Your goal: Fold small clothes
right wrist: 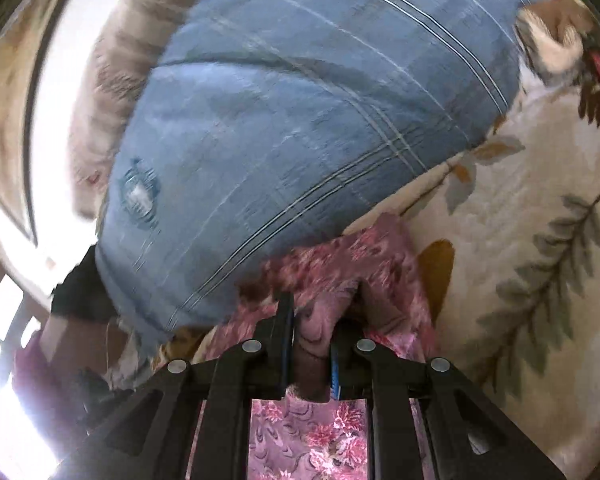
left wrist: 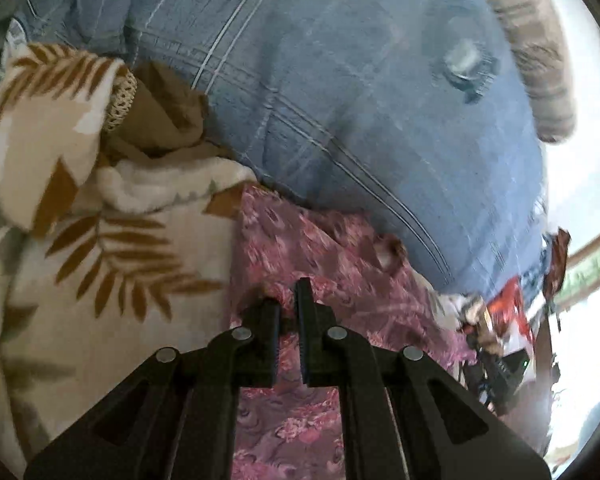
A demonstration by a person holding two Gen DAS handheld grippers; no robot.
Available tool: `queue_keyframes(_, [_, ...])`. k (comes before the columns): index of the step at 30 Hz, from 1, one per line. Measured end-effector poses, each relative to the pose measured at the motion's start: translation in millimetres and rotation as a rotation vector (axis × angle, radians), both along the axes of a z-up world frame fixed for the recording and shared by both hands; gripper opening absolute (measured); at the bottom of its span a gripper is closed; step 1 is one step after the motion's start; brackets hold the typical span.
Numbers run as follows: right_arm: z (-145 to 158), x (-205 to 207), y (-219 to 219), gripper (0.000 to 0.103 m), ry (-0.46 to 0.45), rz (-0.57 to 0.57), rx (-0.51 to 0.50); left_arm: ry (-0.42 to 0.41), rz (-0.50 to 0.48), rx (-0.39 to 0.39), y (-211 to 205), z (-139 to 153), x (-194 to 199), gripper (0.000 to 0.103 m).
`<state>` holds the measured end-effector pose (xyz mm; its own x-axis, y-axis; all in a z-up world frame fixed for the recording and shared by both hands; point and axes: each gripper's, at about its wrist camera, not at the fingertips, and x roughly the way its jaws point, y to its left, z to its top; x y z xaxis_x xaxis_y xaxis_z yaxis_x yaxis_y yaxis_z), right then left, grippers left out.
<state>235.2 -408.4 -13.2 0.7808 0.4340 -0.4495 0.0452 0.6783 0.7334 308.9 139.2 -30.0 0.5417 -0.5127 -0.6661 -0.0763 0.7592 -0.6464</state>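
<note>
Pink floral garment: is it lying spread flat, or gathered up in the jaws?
Gathered up. The pink floral garment bunches between the right gripper jaws, and the left gripper pinches another part.

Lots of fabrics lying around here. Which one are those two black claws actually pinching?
The pink floral cloth. Both the left gripper and right gripper clamp it, unlike the blue checked fabric and the cream leaf-print blanket lying beyond.
</note>
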Motion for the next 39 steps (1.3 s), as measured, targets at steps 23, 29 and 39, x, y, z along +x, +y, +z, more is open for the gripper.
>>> queue_keyframes(23, [-30.4,54.5,-59.4,0.040,0.132,-0.243,0.206,0.081,0.090,-0.110,36.6,-15.6,52.3,0.043])
queue_keyframes(29, [-23.1,53.4,-42.5,0.045,0.187,-0.180,-0.026,0.138,0.075,-0.107,43.5,-29.7,45.7,0.056])
queue_keyframes(39, [-30.2,104.8,4.9,0.051,0.302,-0.113,-0.337,0.183,-0.038,0.035,4.0,-53.0,55.7,0.049])
